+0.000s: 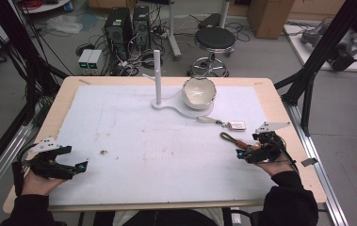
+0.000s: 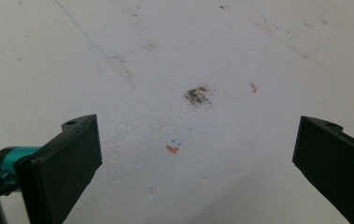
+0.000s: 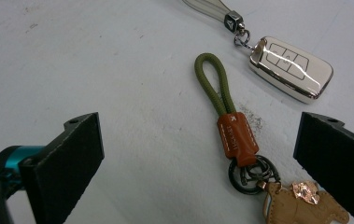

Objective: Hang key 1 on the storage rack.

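In the high view the right hand-held gripper [image 1: 245, 153] sits at the lower right of the frame, low over the white mat [image 1: 133, 141] that covers the surface [image 1: 279, 101]. Its jaws are spread wide and pinch nothing. Just in front of them lies a keychain [image 1: 232, 139] with an olive cord loop. In the right gripper view this keychain [image 3: 233, 135] lies between the two jaws, right of centre: the green loop points toward the top of the frame, a brown leather tab joins it to a dark metal ring, and a tan leather charm [image 3: 300, 207] hangs from the ring at the bottom edge, close to the right-hand jaw. Whether that jaw touches the charm cannot be told.

A white car key [image 3: 290, 68] lies near the keychain in the upper right of that frame, apart from it, with a pale strap running off the top edge. In the high view the car key [image 1: 236, 125] rests between the keychain and a white bowl [image 1: 198, 92], which stands beside an upright white post [image 1: 157, 75] at upper centre.

The left hand-held gripper [image 1: 75, 168] is at the lower left of the high view, jaws spread and empty, well apart from the keychain. Its own view looks down on bare mat with a small dark stain [image 2: 198, 94].
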